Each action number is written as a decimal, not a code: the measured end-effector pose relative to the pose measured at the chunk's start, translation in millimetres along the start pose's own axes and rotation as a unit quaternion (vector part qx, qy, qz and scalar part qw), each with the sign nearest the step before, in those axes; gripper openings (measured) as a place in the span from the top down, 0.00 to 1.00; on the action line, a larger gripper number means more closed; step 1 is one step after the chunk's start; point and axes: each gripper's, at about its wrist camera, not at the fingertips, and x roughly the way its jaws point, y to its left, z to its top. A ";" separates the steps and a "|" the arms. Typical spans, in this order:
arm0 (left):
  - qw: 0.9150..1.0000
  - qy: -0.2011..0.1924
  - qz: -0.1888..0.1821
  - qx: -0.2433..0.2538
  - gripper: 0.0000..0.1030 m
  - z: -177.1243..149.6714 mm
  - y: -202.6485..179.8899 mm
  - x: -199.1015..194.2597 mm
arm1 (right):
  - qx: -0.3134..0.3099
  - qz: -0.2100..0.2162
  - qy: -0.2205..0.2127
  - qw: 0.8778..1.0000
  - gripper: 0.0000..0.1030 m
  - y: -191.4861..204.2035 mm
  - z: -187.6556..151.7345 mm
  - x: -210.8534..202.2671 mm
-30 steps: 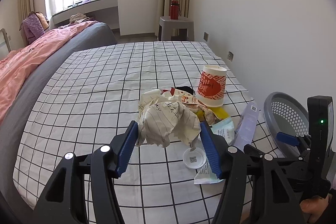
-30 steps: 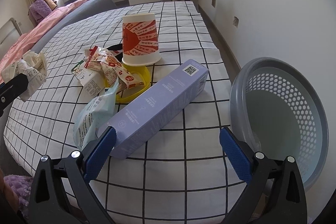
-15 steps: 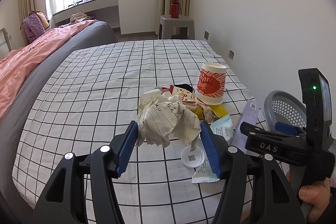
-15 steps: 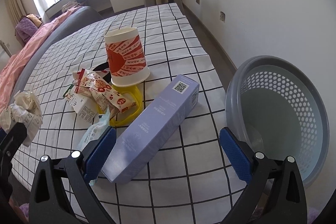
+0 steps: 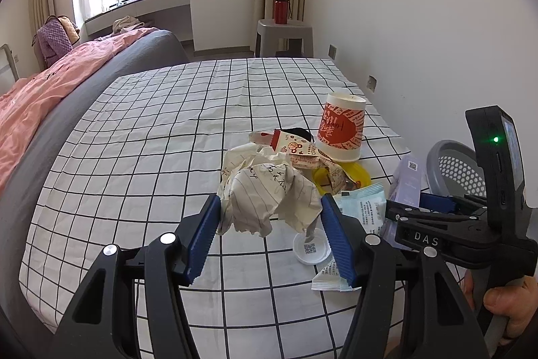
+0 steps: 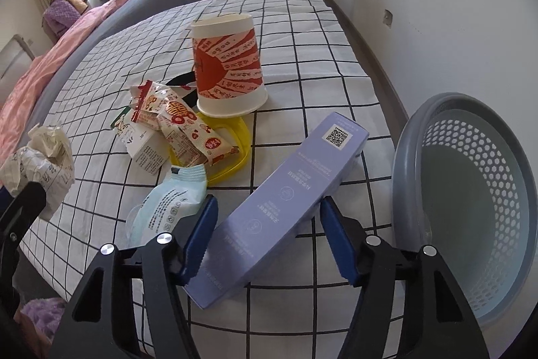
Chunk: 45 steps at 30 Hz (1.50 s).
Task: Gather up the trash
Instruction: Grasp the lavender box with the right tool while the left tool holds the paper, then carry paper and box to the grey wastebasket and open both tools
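Note:
My left gripper [image 5: 270, 209] is shut on a crumpled ball of lined paper [image 5: 269, 190] and holds it above the checked bedsheet [image 5: 151, 140]. My right gripper [image 6: 268, 206] is closing on a long purple box [image 6: 302, 164] that lies slantwise on the sheet; its blue pads meet the box's two long sides. Further trash lies beyond the box: an upturned red-and-white paper cup [image 6: 228, 66], snack wrappers [image 6: 178, 120], a yellow lid [image 6: 235, 130] and a pale blue pouch [image 6: 171, 201]. A small white round lid [image 5: 311, 248] lies under the paper ball.
A grey perforated basket [image 6: 403, 157] stands off the bed's right edge, against the white wall. A pink quilt [image 5: 40, 96] covers the far left of the bed. A grey stool [image 5: 285, 32] with a red bottle stands at the far end. A hand [image 5: 504, 298] grips the right tool.
The right gripper's jaws have come in from wide open onto the purple box, and it has moved closer over the box. The left gripper has kept still with the paper ball.

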 end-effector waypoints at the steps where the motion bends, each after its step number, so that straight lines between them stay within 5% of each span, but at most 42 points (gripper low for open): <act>1: 1.000 0.000 0.000 0.001 0.43 -0.2 -0.9 0.4 | -0.014 0.001 -0.001 1.000 0.48 2.4 -1.2 -1.1; 7: 1.000 0.002 0.005 0.005 0.43 -1.9 -4.6 2.9 | -0.065 -0.004 -0.007 0.998 0.58 7.4 -6.3 -6.8; 19: 1.000 0.007 -0.001 0.009 0.42 -3.3 -14.4 6.3 | 0.010 -0.014 0.023 1.000 0.58 -15.4 -9.9 15.6; 24: 1.000 0.015 -0.014 0.011 0.42 -2.5 -22.7 9.7 | 0.016 -0.013 0.014 1.000 0.70 -19.4 -10.7 16.0; 35: 0.998 0.012 -0.047 0.027 0.42 -3.2 -59.0 4.8 | 0.050 0.002 -0.052 0.997 0.70 -53.7 -23.8 -42.4; 45: 0.992 0.017 -0.089 0.085 0.42 -3.1 -130.8 6.5 | 0.110 -0.027 -0.081 0.990 0.70 -145.4 -49.4 -94.9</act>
